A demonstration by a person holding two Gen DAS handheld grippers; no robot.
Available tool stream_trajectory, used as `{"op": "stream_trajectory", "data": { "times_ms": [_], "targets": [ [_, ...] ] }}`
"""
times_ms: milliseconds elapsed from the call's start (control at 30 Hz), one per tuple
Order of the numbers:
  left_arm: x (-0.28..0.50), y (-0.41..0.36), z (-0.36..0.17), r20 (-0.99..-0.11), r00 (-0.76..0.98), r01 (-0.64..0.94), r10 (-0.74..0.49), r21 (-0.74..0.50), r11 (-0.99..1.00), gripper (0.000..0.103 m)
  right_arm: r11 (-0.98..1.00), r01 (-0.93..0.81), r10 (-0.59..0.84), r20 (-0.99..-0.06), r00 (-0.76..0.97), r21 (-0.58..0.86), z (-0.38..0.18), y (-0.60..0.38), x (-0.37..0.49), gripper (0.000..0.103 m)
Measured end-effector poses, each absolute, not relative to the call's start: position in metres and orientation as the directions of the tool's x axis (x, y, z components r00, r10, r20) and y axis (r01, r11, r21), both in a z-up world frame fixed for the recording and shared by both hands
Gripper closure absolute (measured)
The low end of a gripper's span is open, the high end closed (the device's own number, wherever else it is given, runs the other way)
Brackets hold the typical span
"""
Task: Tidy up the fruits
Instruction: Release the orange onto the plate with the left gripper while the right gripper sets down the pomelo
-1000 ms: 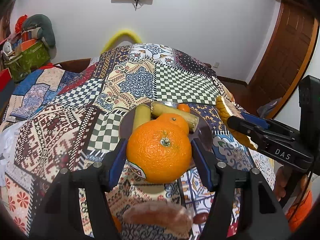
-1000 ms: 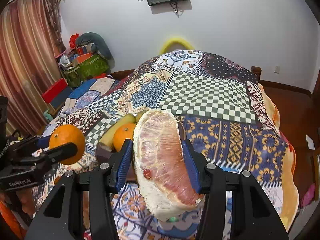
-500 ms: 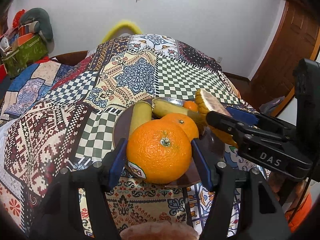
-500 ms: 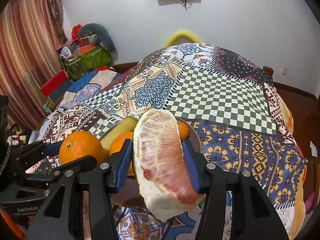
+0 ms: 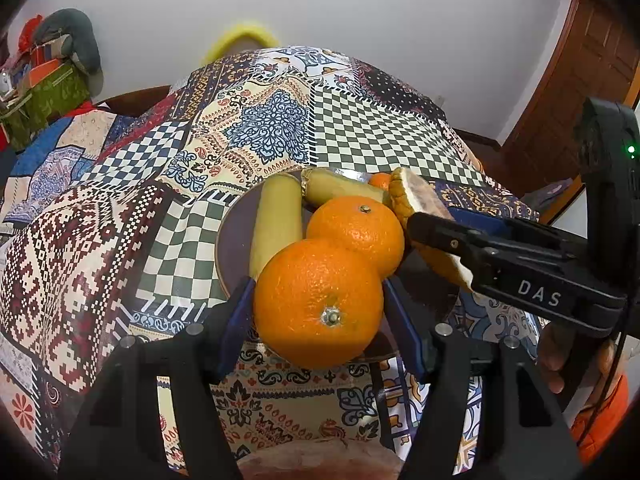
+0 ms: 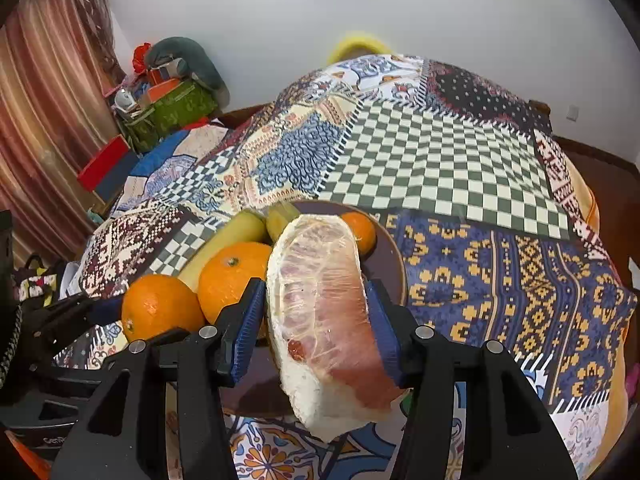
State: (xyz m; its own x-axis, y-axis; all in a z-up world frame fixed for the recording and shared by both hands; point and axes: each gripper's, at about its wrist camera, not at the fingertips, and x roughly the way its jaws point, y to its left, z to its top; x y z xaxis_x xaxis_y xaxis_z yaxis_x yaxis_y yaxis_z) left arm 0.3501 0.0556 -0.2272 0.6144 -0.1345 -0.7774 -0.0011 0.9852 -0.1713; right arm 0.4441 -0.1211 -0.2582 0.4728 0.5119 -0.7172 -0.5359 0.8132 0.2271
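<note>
Even, soft indoor light; white wall (image 5: 400, 40) bright, no hard glare. Faint shadows under the fruit on the plate (image 6: 390, 264) (source not visible). Strong fisheye bending, dark corners, sharp centre.

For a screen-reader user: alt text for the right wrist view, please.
Right gripper holds a wrapped pomelo wedge over a brown plate of oranges and bananas on a patchwork cloth. At left, the left gripper holds an orange.

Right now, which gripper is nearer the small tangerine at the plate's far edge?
Right. The right gripper, holding the pomelo wedge, sits just in front of the small tangerine; the left gripper, holding an orange, is over the plate's near rim.
</note>
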Motion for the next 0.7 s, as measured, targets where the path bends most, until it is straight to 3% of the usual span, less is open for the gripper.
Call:
{"op": "stream_trajectory", "data": {
  "times_ms": [400,700],
  "targets": [
    [0.347,0.058,-0.223,-0.783,0.607,-0.014,-0.138,-0.184,0.983,0.039,0.818,-0.539,0.497,-0.718,0.487,0.2,-0.252,-0.126,0.438,0.053],
    [0.322,0.063,-0.186,-0.733,0.668,-0.016,-0.127,-0.184,0.983,0.039,0.82,-0.551,0.492,-0.686,0.536,0.157,-0.224,-0.134,0.41,0.053]
  ]
}}
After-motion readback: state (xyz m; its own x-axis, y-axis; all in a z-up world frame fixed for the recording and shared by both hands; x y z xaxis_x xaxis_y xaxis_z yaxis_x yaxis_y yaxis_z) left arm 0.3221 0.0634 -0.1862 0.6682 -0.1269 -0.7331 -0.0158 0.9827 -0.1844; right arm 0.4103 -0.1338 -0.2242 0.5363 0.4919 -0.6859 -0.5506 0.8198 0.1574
